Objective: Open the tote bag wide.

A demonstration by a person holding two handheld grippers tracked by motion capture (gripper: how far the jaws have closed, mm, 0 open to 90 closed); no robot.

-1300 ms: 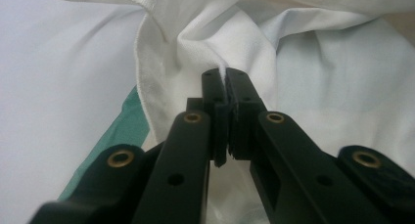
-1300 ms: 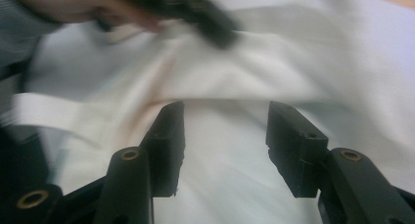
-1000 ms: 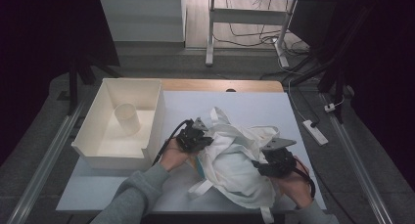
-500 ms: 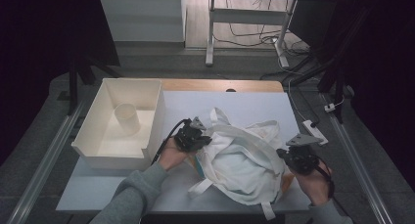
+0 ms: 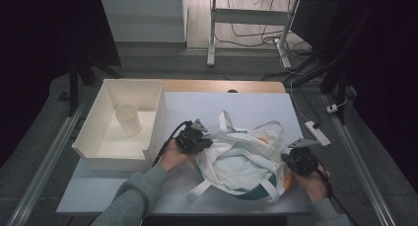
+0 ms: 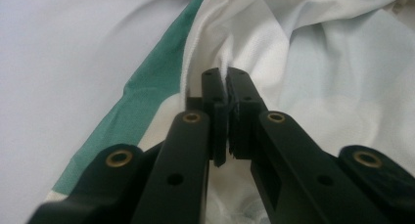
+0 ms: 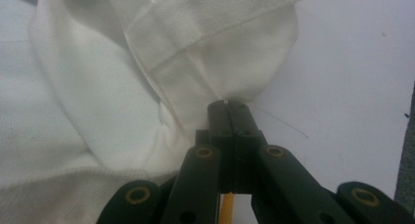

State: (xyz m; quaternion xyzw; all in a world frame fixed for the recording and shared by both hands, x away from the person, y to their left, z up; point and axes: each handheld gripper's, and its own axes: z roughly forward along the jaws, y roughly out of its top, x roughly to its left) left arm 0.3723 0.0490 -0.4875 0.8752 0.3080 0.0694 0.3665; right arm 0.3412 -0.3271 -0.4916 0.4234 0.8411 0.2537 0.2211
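A white cloth bag [image 5: 241,159] with a green base and white straps lies crumpled on the pale table [image 5: 197,102]. My left gripper [image 5: 203,142] sits at the bag's left edge, shut on a fold of the white cloth [image 6: 318,62]; in the left gripper view the jaws [image 6: 226,75] pinch it beside the green band. My right gripper [image 5: 288,159] is at the bag's right edge. Its jaws [image 7: 228,104] are together with a corner of the white fabric [image 7: 98,87] caught at their tip.
A white open bin [image 5: 93,147] stands at the left of the table with a white cup [image 5: 128,120] upright inside. A power strip [image 5: 315,133] lies off the table's right edge. A wooden strip runs along the far edge.
My right gripper has moved to the right, from over the bag's middle to its right edge, and the bag is stretched wider. The left gripper has stayed put.
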